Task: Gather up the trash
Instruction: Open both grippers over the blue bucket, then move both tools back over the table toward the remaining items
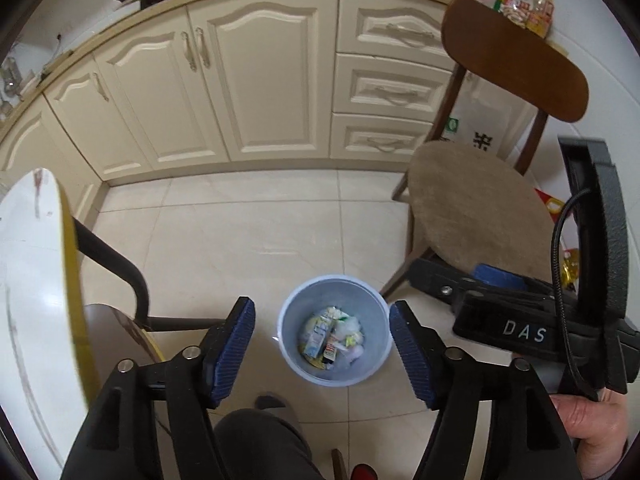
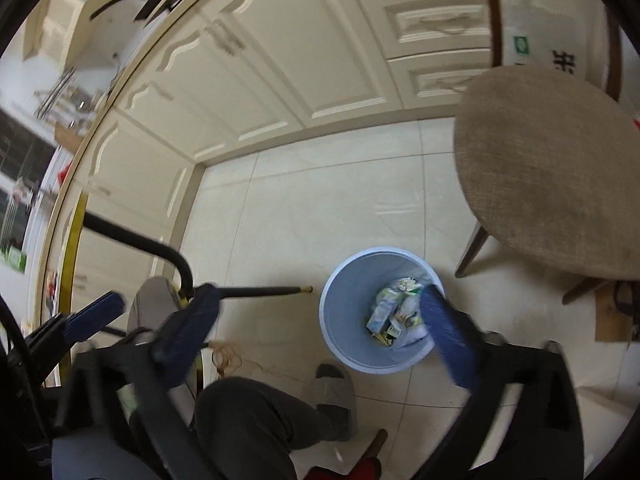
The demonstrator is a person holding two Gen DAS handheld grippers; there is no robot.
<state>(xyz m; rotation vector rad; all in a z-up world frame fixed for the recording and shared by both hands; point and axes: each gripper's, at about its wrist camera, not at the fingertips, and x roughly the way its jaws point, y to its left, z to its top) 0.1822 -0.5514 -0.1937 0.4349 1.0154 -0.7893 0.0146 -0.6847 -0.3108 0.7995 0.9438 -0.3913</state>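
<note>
A small light-blue waste bin is seen standing on the pale tiled floor, directly below both grippers, and crumpled wrappers and small cartons are piled in its bottom (tissue or plastic may be mixed in; the pieces are too small to be told apart). The left gripper is held above the bin with its blue-padded jaws spread apart and nothing between them; the right gripper is spread wider, its near finger overlapping the bin's rim in the right wrist view, and it too is empty. From this it is judged that a load has been let go into the bin and that this part of the collecting is done. No loose trash is made out on the visible floor, though what is left on the white, yellow-edged table at the left cannot be judged from its bare margin. The bin is flanked by a wooden chair with a beige upholstered seat, and cream kitchen cabinets with drawers are ranged along the far wall. A person's dark-trousered knee and grey slipper are seen just beside the bin.
</note>
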